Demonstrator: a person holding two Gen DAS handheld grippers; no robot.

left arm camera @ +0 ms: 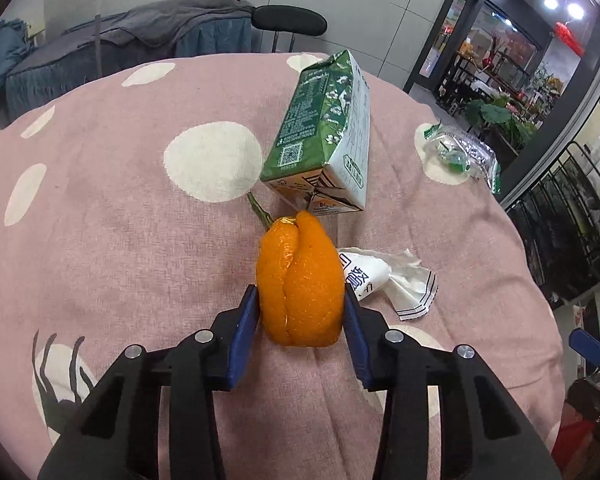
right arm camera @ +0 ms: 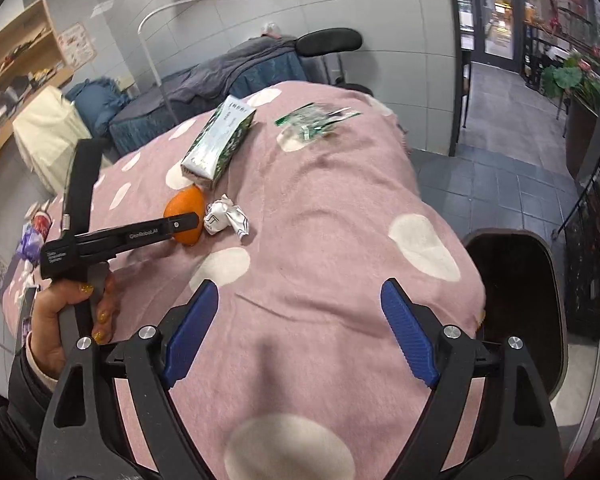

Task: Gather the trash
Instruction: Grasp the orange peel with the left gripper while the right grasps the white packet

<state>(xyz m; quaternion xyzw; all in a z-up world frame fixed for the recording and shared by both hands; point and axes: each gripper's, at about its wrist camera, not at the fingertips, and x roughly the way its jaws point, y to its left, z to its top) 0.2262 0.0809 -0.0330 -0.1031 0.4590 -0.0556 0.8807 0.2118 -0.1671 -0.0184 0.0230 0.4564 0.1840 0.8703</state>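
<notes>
An orange peel (left arm camera: 300, 276) with a green stem lies on the pink dotted cloth (left arm camera: 119, 248). The blue pads of my left gripper (left arm camera: 300, 298) press on both of its sides, and it looks squeezed. From the right wrist view the left gripper (right arm camera: 187, 222) reaches the peel (right arm camera: 183, 206) from the left, a hand holding its handle. A green carton (left arm camera: 324, 132) lies just beyond, a crumpled white wrapper (left arm camera: 388, 280) to the right, and a clear plastic wrapper (left arm camera: 460, 152) farther right. My right gripper (right arm camera: 300, 285) is open above bare cloth (right arm camera: 340, 200).
A dark bin (right arm camera: 500, 233) stands beside the table's right edge over the tiled floor (right arm camera: 500, 184). Behind the table are a bed with a grey blanket (right arm camera: 227, 68) and a black chair (right arm camera: 328, 42). A black metal rack (left arm camera: 572, 224) stands at the right.
</notes>
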